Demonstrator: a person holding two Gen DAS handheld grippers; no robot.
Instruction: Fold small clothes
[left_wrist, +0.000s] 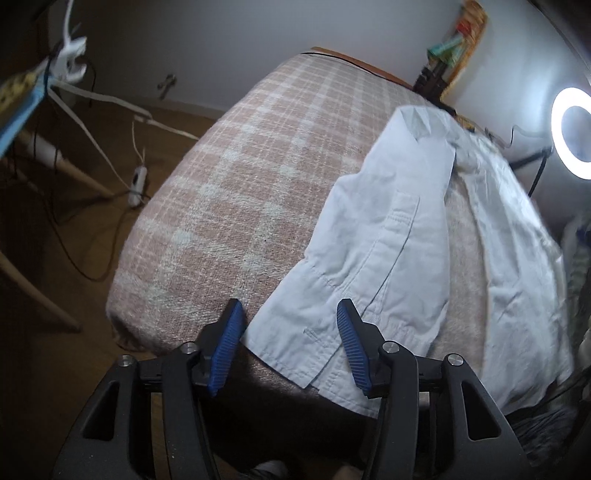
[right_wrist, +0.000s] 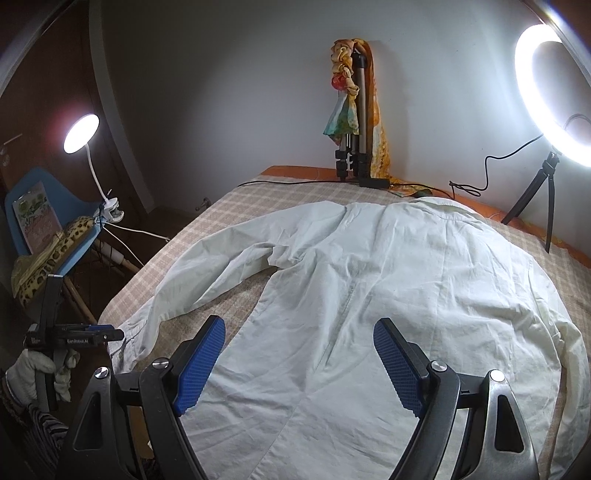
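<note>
Shirt (right_wrist: 369, 288) flat on blanket (left_wrist: 229, 192), right hand-held gripper (right_wrist: 299, 365) wide above it, left hand-held gripper (left_wrist: 291, 343) (seemingly empty) parted over cuff (left_wrist: 295, 343).

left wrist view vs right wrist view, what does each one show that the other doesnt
Only the left wrist view shows the power strip on the floor and the sleeve cuff between the open left tongs. Only the right wrist view shows the desk lamp, blue chair and folded tripod. Both show the white shirt, plaid blanket and ring light.
</note>
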